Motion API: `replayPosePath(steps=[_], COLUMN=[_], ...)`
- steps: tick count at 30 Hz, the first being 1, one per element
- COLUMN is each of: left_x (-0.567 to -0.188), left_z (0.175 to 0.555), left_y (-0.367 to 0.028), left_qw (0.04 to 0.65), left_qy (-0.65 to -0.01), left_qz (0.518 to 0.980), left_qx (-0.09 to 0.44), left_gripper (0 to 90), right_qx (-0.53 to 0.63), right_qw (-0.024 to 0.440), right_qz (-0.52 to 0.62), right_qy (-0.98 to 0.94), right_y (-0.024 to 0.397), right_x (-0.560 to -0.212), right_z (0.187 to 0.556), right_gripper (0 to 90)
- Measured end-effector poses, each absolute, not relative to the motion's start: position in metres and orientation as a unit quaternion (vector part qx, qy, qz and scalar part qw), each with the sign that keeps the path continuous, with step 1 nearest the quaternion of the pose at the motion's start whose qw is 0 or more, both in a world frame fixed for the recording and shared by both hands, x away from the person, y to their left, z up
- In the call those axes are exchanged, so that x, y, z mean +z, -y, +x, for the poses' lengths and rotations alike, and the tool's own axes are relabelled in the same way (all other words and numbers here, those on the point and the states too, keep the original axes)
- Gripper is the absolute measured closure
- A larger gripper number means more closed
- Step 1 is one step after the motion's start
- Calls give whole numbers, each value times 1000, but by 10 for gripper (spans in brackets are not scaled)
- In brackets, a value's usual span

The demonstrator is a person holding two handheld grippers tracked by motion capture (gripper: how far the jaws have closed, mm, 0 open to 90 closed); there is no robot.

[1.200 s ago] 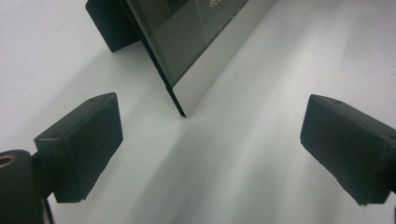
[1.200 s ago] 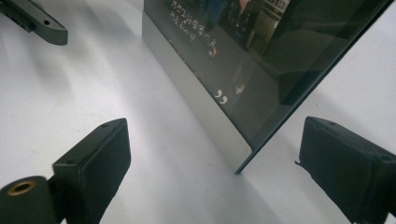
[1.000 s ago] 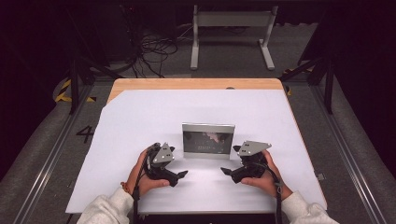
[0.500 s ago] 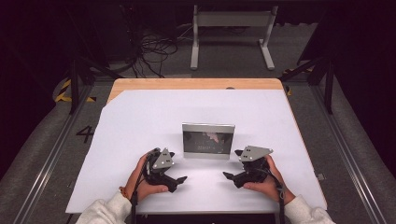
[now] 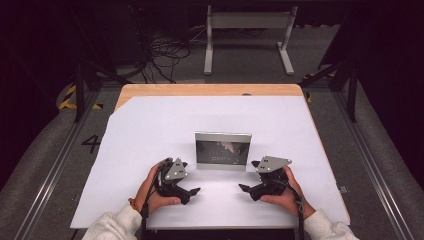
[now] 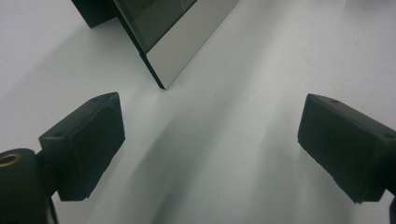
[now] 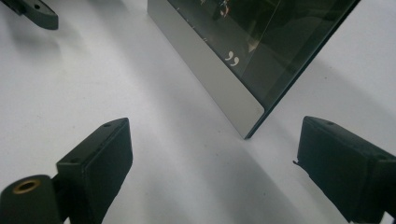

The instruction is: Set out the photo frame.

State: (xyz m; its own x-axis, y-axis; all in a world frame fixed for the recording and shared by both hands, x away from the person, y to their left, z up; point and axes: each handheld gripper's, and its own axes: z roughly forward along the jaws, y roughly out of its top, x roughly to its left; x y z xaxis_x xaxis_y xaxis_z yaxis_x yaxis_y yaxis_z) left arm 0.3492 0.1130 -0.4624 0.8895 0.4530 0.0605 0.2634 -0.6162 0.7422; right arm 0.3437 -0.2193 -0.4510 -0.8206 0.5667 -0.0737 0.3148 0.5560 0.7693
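Flanking the picture frame at centre frame, my left gripper and right gripper hang spread wide, empty, its long edge running between them on the desk.

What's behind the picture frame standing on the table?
Behind the picture frame a dark support props it up, seen in the left gripper view. Beyond lies bare white table. The frame's back face is hidden.

A white closing quotation mark is printed low on the dark glass of the picture frame, just above its silver border, ahead of the right gripper's spread jaws. A painted "4" marks the floor, beyond the desk's left edge.
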Motion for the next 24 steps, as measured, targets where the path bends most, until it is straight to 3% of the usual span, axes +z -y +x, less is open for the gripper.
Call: replayPosePath(steps=[24], left_x=[-463], left_z=[350], left_y=[-114], left_qw=[382], left_qy=[-202], left_qz=[894], left_qx=[123], left_gripper=[73], right_qx=[396], right_qw=[169], right_qz=[258], right_qy=[-865], right_y=[221], right_x=[-449], right_z=[343], right_gripper=[111])
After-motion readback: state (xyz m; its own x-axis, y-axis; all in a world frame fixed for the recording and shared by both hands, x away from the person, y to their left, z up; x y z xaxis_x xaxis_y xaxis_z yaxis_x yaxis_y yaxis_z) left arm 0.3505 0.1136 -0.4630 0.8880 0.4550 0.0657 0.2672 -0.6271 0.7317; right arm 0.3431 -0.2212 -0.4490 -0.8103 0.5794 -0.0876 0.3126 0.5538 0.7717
